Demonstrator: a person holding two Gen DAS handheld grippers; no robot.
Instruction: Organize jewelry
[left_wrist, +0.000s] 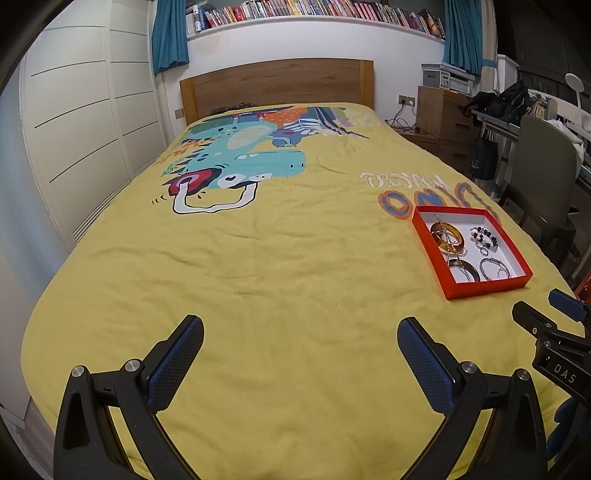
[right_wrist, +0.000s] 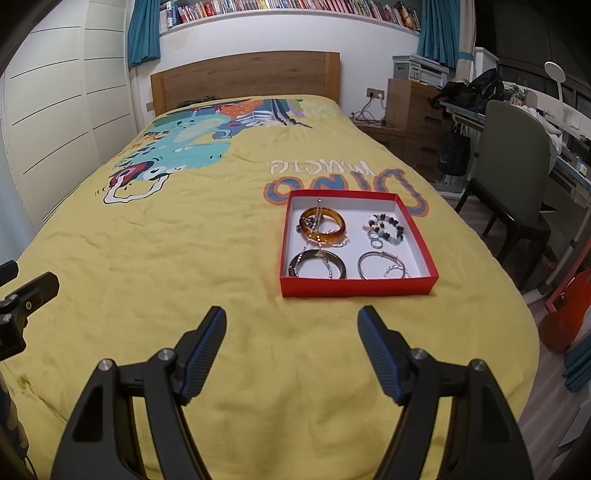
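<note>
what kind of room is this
Most likely a bedroom, perhaps a child's: a bed with a wooden headboard and a yellow dinosaur-print bedspread fills the view, a long shelf of books runs above it, and a desk chair stands to the right.

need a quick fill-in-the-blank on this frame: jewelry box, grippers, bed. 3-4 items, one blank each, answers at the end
1. The jewelry lies in a shallow box whose outer walls are ____.
2. The amber bangle sits in the box's far-____ quarter in the right wrist view.
3. Both the left gripper and the right gripper are ____, holding nothing.
4. The box rests on a ____ bedspread.

Answers: red; left; open; yellow
</note>
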